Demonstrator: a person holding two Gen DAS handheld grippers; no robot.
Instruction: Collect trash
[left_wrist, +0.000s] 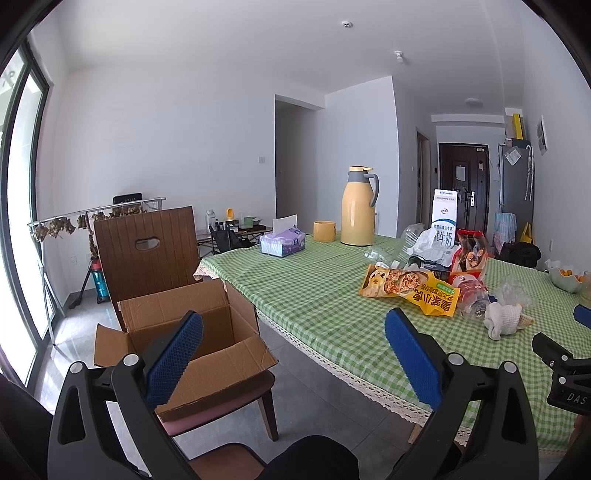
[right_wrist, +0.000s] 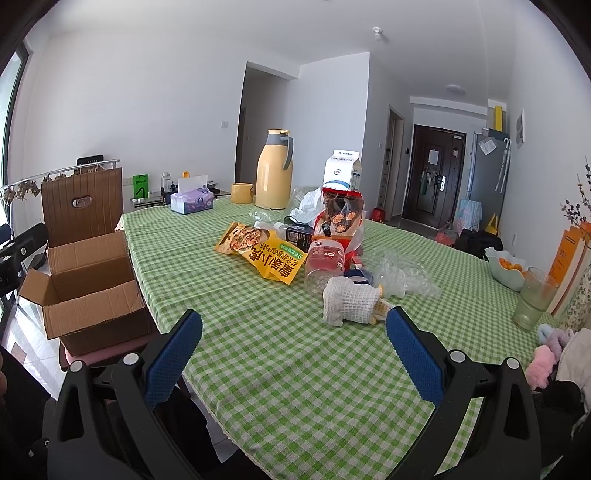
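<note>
A heap of trash lies mid-table: a yellow snack bag, a red snack bag, a clear plastic jar, a white mesh wrapper, crumpled clear plastic and a milk carton. An open cardboard box sits on a chair to the left of the table. My left gripper is open, hovering between box and table edge. Over the near tablecloth my right gripper is open and holds nothing, short of the mesh wrapper.
On the green checked table stand a yellow thermos, yellow cup, tissue box, fruit bowl, glass and books. A brown chair holds the box. The right gripper's tip shows at the left view's right edge.
</note>
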